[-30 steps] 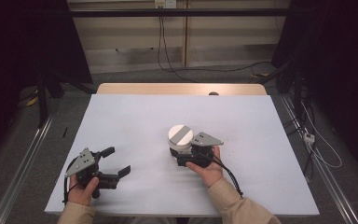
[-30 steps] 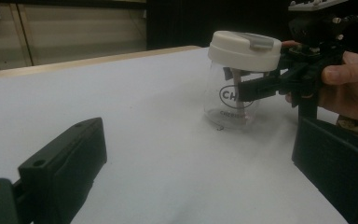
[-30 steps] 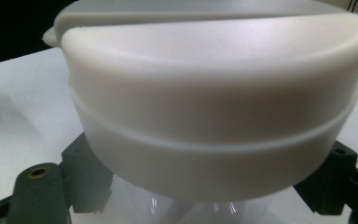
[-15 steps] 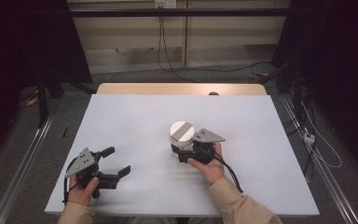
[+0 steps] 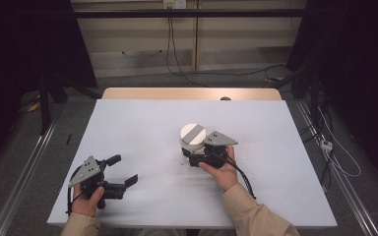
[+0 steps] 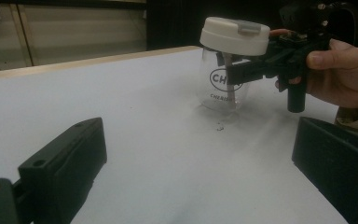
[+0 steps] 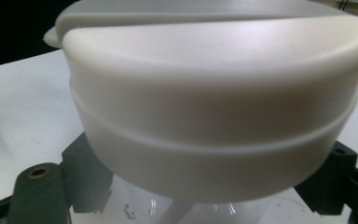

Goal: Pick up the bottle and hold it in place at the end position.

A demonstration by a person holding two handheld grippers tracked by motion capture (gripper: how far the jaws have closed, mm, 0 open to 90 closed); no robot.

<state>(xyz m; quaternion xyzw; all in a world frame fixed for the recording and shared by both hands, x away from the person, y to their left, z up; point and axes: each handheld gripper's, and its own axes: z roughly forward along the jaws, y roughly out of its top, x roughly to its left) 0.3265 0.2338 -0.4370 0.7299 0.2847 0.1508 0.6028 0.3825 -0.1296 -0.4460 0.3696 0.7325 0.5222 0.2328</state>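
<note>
Table (image 5: pixel 142 123) with white top stands amid dark curtains (image 5: pixel 29 44) and floor cables (image 5: pixel 187 64)

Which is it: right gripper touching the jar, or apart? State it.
Touching. In the left gripper view, the right gripper has its jaws clamped on the clear jar just under the white lid.

The left gripper (image 6: pixel 196 177) rests low over the white table (image 6: pixel 135 116) with its two black jaws spread wide apart and nothing between them. Ahead of it and toward its right jaw stands a clear glass jar (image 6: pixel 223 86) with dark lettering and a cream lid (image 6: pixel 235 35) bearing a grey tab. The right gripper (image 6: pixel 235 74), held by a hand (image 6: pixel 342 77), reaches in from the right and clasps the jar just under the lid. A few small specks lie on the table before the jar.
</note>
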